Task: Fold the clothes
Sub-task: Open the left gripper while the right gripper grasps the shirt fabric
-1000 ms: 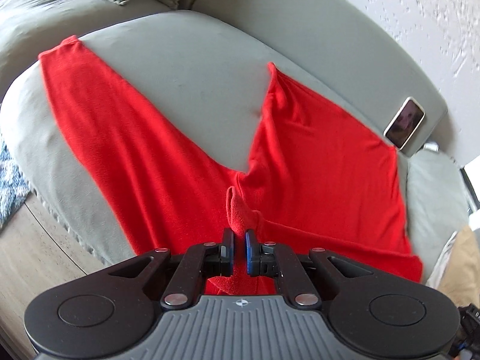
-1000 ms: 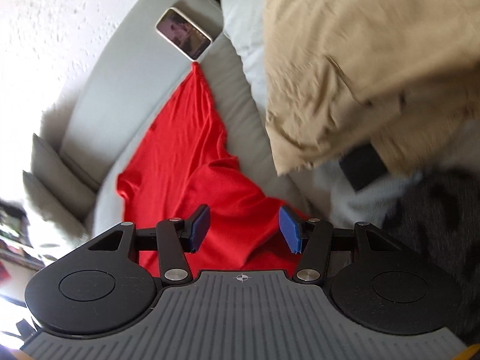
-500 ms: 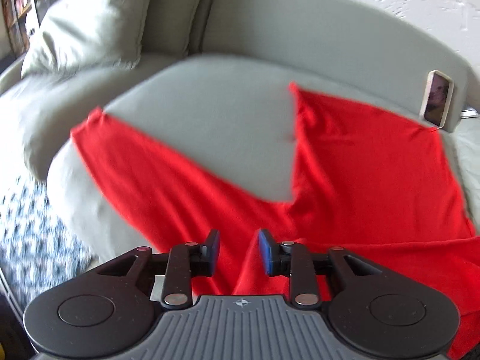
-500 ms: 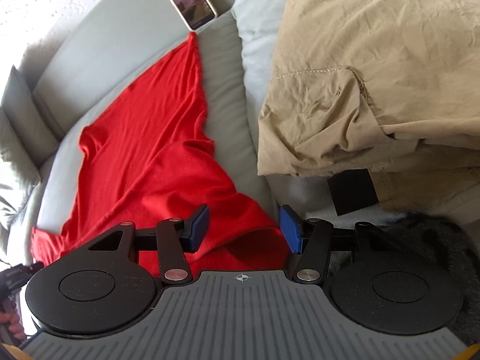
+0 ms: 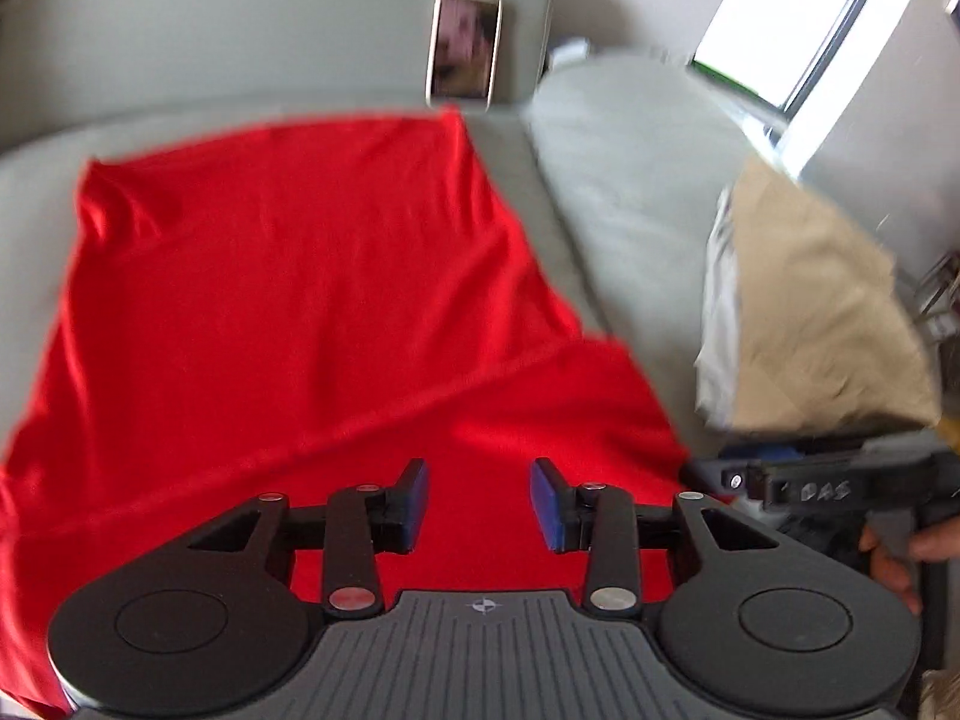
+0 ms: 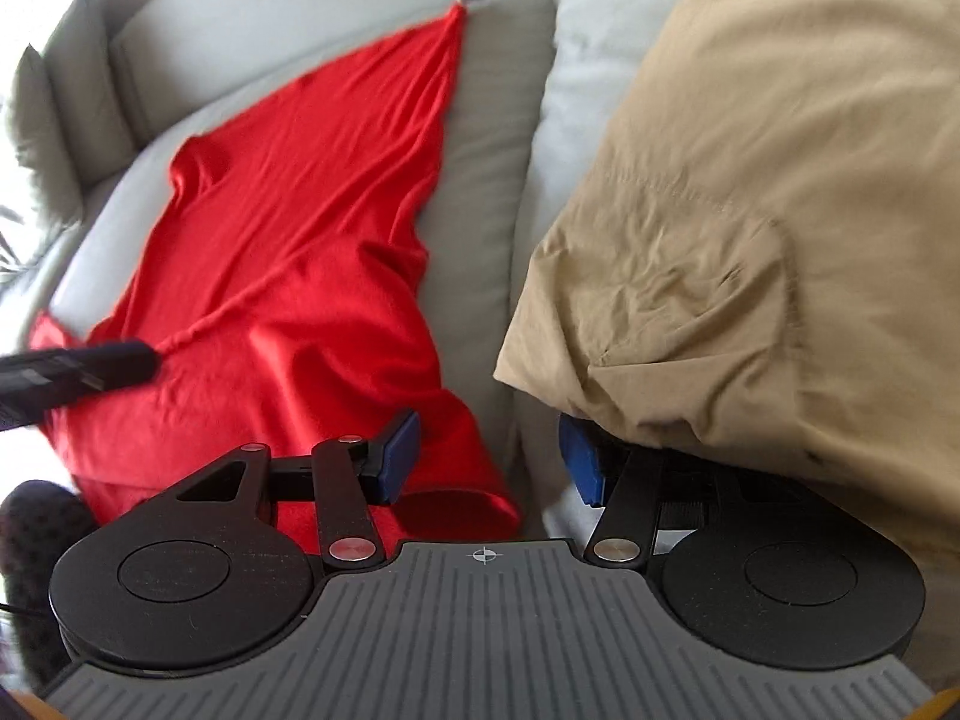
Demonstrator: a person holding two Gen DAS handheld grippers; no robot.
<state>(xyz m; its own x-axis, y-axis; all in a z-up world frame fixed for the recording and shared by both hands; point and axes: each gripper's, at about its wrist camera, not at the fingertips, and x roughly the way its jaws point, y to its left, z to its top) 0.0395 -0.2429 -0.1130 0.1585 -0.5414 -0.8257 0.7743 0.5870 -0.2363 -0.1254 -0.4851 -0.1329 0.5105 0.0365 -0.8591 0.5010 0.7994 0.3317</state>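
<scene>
A red garment [image 5: 288, 300] lies spread flat on the grey sofa seat [image 5: 36, 180]; it also shows in the right wrist view [image 6: 288, 276]. My left gripper [image 5: 479, 501] is open and empty, just above the garment's near edge. My right gripper [image 6: 489, 459] is open and empty at the garment's near right corner [image 6: 480, 492], with its right finger tucked under a tan garment [image 6: 750, 210]. The right gripper also shows at the right of the left wrist view [image 5: 810, 486], and the left gripper at the left of the right wrist view [image 6: 72, 375].
A phone [image 5: 465, 45] leans on the sofa backrest behind the red garment's far corner. A light grey cushion [image 5: 630, 180] with the tan garment [image 5: 828, 300] piled on it sits to the right. Grey pillows [image 6: 72, 90] stand at the far left.
My left gripper let go of the bunched red fabric, opened wide and swung right along the garment's near edge. My right gripper stayed open and moved closer to the garment's corner.
</scene>
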